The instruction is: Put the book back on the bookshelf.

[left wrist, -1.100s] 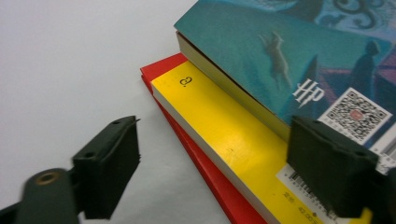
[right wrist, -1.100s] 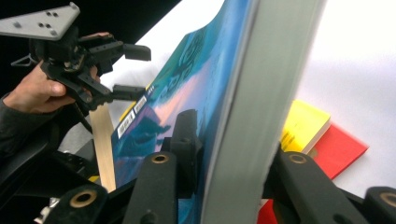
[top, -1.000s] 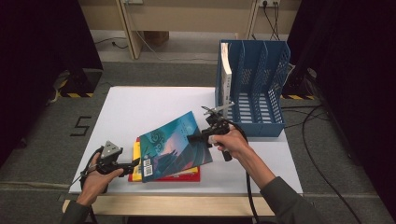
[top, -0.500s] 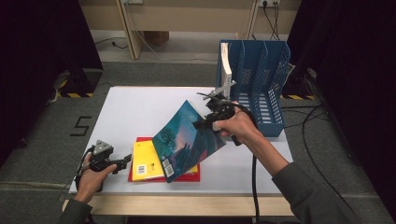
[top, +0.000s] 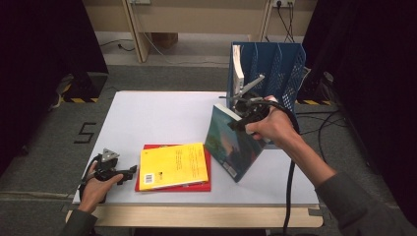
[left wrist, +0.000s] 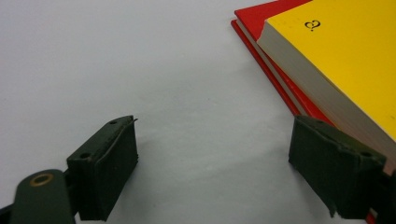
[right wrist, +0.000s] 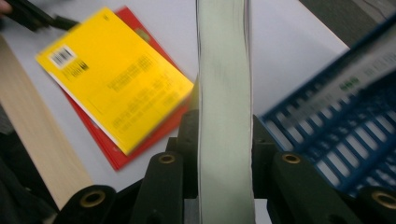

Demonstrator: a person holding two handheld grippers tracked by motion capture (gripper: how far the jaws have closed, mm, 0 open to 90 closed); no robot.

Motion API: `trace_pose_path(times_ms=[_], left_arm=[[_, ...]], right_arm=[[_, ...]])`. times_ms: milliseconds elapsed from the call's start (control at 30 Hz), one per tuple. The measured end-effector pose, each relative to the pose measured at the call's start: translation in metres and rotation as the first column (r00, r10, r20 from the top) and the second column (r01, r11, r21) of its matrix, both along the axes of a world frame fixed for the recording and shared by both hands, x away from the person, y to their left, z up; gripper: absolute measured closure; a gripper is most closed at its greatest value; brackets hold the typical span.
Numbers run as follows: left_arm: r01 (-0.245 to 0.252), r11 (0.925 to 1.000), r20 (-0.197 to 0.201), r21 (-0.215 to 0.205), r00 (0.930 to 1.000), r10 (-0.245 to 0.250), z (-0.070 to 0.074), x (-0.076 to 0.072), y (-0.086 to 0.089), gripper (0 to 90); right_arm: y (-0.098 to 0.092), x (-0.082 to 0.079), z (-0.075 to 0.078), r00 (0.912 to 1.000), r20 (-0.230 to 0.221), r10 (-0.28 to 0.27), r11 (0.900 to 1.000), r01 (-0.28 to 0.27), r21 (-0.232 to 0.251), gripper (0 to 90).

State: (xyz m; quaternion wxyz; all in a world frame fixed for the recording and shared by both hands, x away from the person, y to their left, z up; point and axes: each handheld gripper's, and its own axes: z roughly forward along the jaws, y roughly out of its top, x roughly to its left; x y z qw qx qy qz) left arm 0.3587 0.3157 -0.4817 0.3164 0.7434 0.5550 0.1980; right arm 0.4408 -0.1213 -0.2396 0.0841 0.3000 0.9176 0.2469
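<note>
The teal-covered book (top: 231, 147) is clamped by its page edge between the fingers (right wrist: 187, 135) of the right gripper (top: 242, 109); it is held upright, raised off the worktop (top: 152, 118), just in front of the blue file rack (top: 275, 69). It appears to be meant for one of the rack's slots. For a clean entry the book should be kept vertical, its lower edge lifted above the rack's front lip, and lined up with a free slot beside the white-paged book (top: 238, 64) already standing at the rack's left end. The grip should be eased only once the book rests on the rack's floor.

The left gripper (top: 123, 172), its fingers spread wide with nothing between them, lies on the worktop well away from the rack, beside the yellow book (top: 172, 166) stacked on a red book (top: 206, 183).

A barcode and blurred print are seen on the yellow cover; none of it can be read.
</note>
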Motion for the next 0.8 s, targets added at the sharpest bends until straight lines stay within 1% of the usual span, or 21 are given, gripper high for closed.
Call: trace_pose_path(times_ms=[33, 133, 167, 200, 233, 267, 300, 367, 533, 567, 700, 767, 800], left_arm=[[0.000, 1.0000, -0.001, 0.001, 1.0000, 0.000, 0.000, 0.000, 0.000, 14.5], [0.001, 1.0000, -0.004, 0.000, 1.0000, -0.001, 0.000, 0.000, 0.000, 14.4], [0.002, 1.0000, -0.003, -0.001, 1.0000, -0.002, 0.000, 0.000, 0.000, 14.3], [0.001, 1.0000, -0.001, -0.001, 1.0000, -0.001, 0.000, 0.000, 0.000, 14.1], [0.001, 1.0000, -0.001, -0.001, 1.0000, -0.001, 0.000, 0.000, 0.000, 14.0], [0.001, 1.0000, -0.003, 0.000, 1.0000, -0.001, 0.000, 0.000, 0.000, 14.1], [0.002, 1.0000, -0.002, -0.001, 1.0000, -0.002, 0.000, 0.000, 0.000, 14.1], [0.000, 1.0000, -0.001, -0.001, 1.0000, 0.000, 0.000, 0.000, 0.000, 14.0], [0.001, 1.0000, 0.001, -0.002, 1.0000, -0.001, 0.000, 0.000, 0.000, 14.0], [0.002, 1.0000, 0.001, 0.000, 1.0000, -0.002, 0.000, 0.000, 0.000, 14.0], [0.003, 1.0000, 0.002, -0.001, 1.0000, -0.003, -0.001, 0.000, 0.000, 13.9], [0.002, 1.0000, 0.002, 0.000, 1.0000, -0.002, -0.001, 0.000, 0.000, 13.9], [0.003, 1.0000, 0.003, -0.002, 1.0000, -0.003, -0.001, 0.000, 0.000, 13.9]], right_arm=[[-0.004, 0.001, -0.001, 1.0000, -0.005, -0.001, 1.000, 0.001, -0.028, 73.6], [-0.018, 0.001, -0.002, 0.9993, -0.018, -0.033, 0.998, 0.032, -0.062, 73.5], [-0.023, 0.001, -0.003, 0.9986, -0.021, -0.049, 0.997, 0.048, -0.061, 73.5], [-0.027, 0.001, -0.005, 0.9981, -0.027, -0.055, 0.997, 0.053, -0.064, 73.4], [-0.029, 0.001, -0.007, 0.9967, -0.041, -0.071, 0.996, 0.068, -0.062, 73.3], [-0.032, 0.002, -0.008, 0.9961, -0.039, -0.079, 0.996, 0.078, -0.040, 73.1], [-0.033, 0.003, -0.008, 0.9947, -0.053, -0.088, 0.996, 0.087, -0.028, 72.8], [-0.031, 0.005, -0.011, 0.9931, -0.063, -0.098, 0.995, 0.097, -0.018, 72.2], [-0.018, 0.012, -0.014, 0.9880, -0.115, -0.103, 0.994, 0.098, -0.043, 70.9], [-0.017, 0.012, -0.015, 0.9880, -0.119, -0.098, 0.994, 0.093, -0.048, 70.9], [-0.018, 0.015, -0.016, 0.9822, -0.138, -0.127, 0.991, 0.120, -0.057, 70.3], [-0.019, 0.016, -0.019, 0.9805, -0.151, -0.126, 0.991, 0.116, -0.069, 69.7], [-0.019, 0.016, -0.020, 0.9787, -0.158, -0.130, 0.990, 0.121, -0.067, 69.7]])
